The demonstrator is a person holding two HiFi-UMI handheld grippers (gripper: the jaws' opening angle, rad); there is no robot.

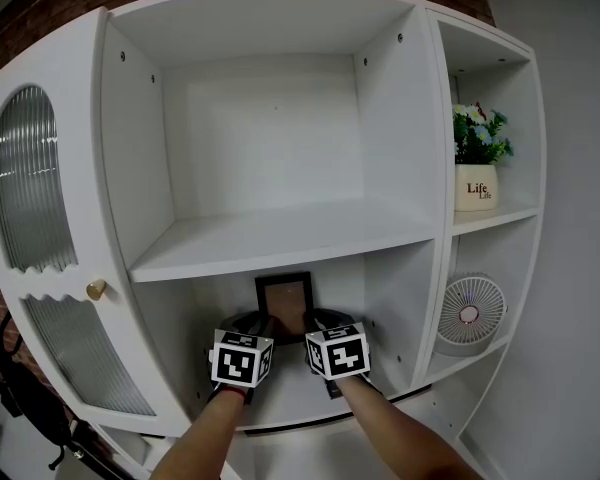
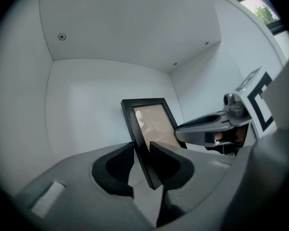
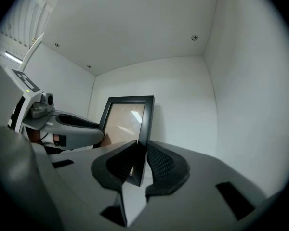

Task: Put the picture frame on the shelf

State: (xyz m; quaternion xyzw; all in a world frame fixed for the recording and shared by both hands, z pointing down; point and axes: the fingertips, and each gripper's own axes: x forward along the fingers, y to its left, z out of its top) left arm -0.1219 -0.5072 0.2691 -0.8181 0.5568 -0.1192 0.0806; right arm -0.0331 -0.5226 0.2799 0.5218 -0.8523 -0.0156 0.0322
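A black picture frame (image 1: 285, 303) stands upright inside the lower middle compartment of the white shelf unit (image 1: 280, 240), close to its back wall. My left gripper (image 1: 265, 321) is shut on the frame's left edge. In the left gripper view the frame (image 2: 151, 124) runs between the pads of the left gripper (image 2: 142, 154). My right gripper (image 1: 316, 321) is shut on the right edge. The right gripper view shows that edge of the frame (image 3: 127, 121) pinched in the right gripper (image 3: 141, 154). Whether the frame's bottom rests on the compartment floor is hidden.
The upper middle compartment (image 1: 270, 148) holds nothing. On the right stand a potted plant (image 1: 477, 178) and, below it, a small white fan (image 1: 468, 315). A ribbed glass door (image 1: 28, 193) with a brass knob (image 1: 96, 289) closes the left side.
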